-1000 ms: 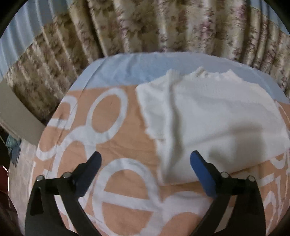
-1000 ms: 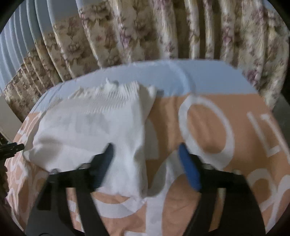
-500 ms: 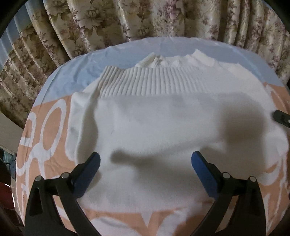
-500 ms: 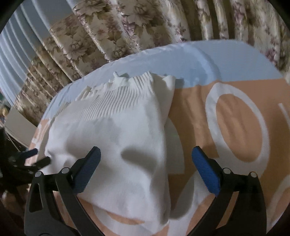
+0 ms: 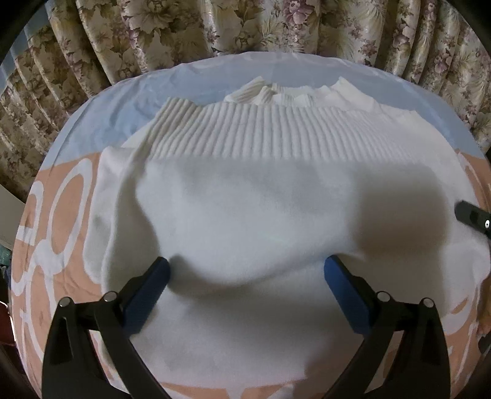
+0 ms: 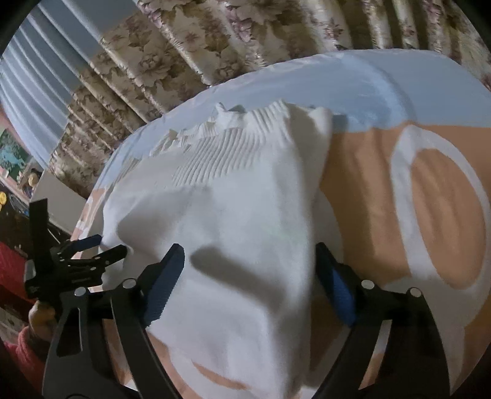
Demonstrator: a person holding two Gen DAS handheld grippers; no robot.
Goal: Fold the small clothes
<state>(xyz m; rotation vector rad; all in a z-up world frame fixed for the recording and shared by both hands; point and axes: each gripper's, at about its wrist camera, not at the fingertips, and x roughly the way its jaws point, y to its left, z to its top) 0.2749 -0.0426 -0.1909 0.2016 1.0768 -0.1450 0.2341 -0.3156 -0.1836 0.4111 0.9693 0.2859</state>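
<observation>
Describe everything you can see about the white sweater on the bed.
The white sweater is a soft knit with a ribbed band along its far edge, bunched there. It lies mostly flat, loosely wrinkled, on a peach, white and pale blue bedspread. The left claw stands open over its near part; the right claw straddles its right edge, jaws closing, nothing pinched yet.

Dim, warm indoor light falls from above and behind the cameras. The white sweater (image 5: 245,199) carries a large soft shadow on its right side in the left wrist view; the right tongs (image 6: 248,273) cast a sharp dark one. Fisheye bending curves the floral curtain (image 5: 214,27), corners vignette black, and the right wrist view smears slightly.
</observation>
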